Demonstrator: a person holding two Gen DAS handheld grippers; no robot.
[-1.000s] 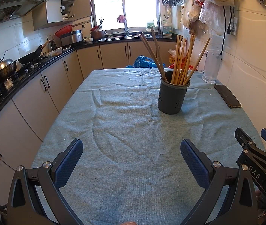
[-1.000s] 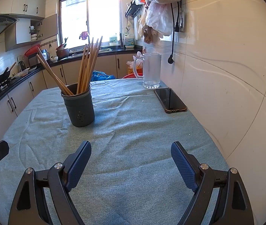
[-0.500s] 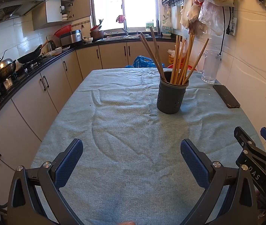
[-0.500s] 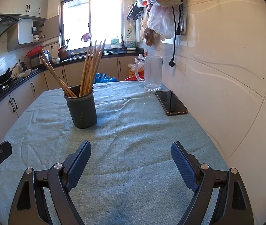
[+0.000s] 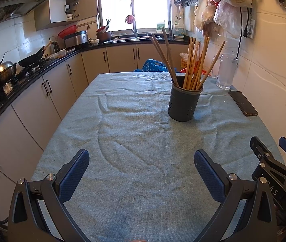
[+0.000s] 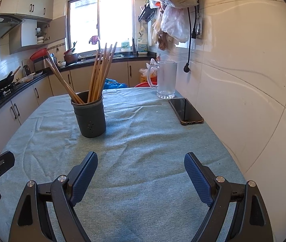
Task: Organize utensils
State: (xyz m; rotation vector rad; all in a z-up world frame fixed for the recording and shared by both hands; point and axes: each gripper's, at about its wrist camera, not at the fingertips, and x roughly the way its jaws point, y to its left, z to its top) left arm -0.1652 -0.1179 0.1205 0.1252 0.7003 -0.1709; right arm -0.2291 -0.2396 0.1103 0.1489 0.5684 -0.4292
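the bottom ends of the chopsticks (image 6: 100, 74) are hidden inside the dark holder (image 6: 90, 117). the right gripper (image 5: 272, 157) is cut off by the left picture's edge.

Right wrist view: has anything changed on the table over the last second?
Hardly anything. The view drifts a little, nothing more. The dark grey perforated holder keeps its wooden chopsticks, and the black phone and clear glass mug sit where they were. Both grippers, left and right, stay open and empty.
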